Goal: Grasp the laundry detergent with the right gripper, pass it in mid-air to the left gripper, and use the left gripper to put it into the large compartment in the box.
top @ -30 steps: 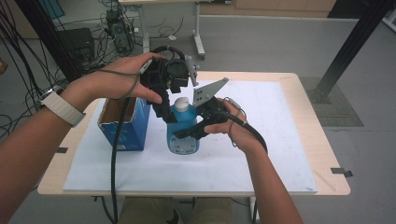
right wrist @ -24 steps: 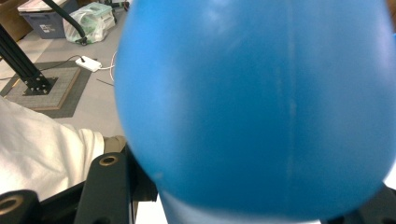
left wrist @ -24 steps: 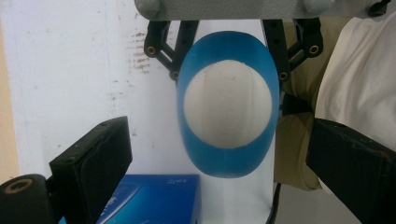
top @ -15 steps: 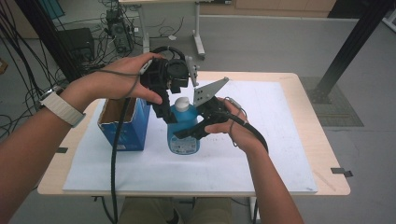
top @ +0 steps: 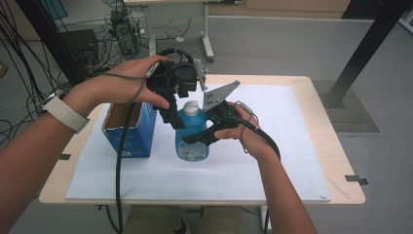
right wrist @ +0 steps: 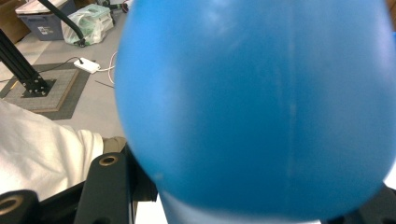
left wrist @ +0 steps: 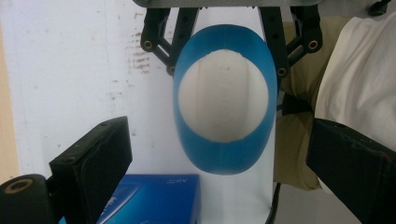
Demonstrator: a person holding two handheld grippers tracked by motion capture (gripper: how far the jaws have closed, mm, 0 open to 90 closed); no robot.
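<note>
Since the earlier frames I see almost no change: both hands sit where they were, and the blue bottle (top: 192, 134) stands in the same spot on the white sheet (top: 272, 161).

My right gripper (top: 195, 140) is clamped on the bottle's body from the side; in the right gripper view the blue wall (right wrist: 261, 107) presses right up against the camera, with the black jaws flanking it at the bottom corners. In the high view its jaws wrap the lower half of the bottle, just above the label, while the right hand (top: 238, 129) sits behind, on the far side from the box.

My left gripper (left wrist: 219, 154) hangs directly above the bottle, pointing down. In the left gripper view I look straight down onto the white cap (left wrist: 223, 95), ringed by the blue shoulder, and the cap lies between my two jaws but ahead of them; the jaws stand wide apart, well clear of it on both sides, gripping nothing. In the high view the left hand (top: 129, 85) holds that gripper just over and beside the cap (top: 193, 106).

The blue cardboard box (top: 127, 131) stands to the side of the left gripper, near the bottle but apart from it, open at the top. Its edge shows below the jaws in the left gripper view (left wrist: 154, 198).
</note>
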